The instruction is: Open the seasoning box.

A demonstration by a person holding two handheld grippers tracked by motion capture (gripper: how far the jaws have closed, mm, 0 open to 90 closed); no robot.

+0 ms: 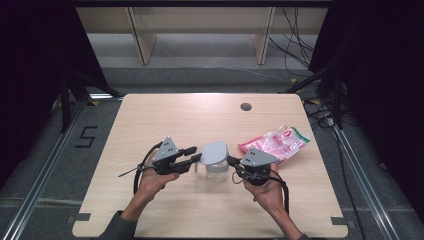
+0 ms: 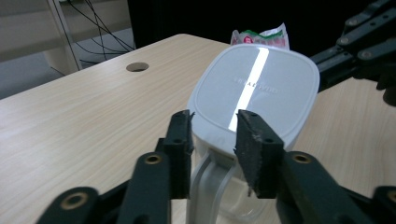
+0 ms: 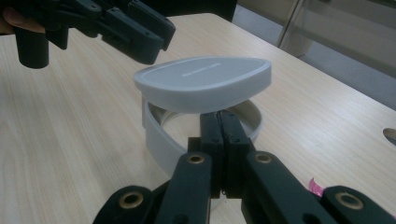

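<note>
1. Stood near the table's (image 1: 150, 115) front middle: clear plastic jug (image 1: 218, 170) with rounded-square, matte grey lid (image 1: 215, 152) tilted up
2. Left gripper (image 2: 214, 140): jaws apart, straddling the translucent handle (image 2: 210, 186)
3. Right gripper (image 3: 219, 122): jaws pressed together under the lid's edge; whether anything was pinched, impossible to tell
4. Lay behind: crinkled pink packet (image 1: 275, 142)

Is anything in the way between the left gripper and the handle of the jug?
No. The left gripper is open with its jaws on either side of the handle of the jug, and nothing visible sits between them.
</note>
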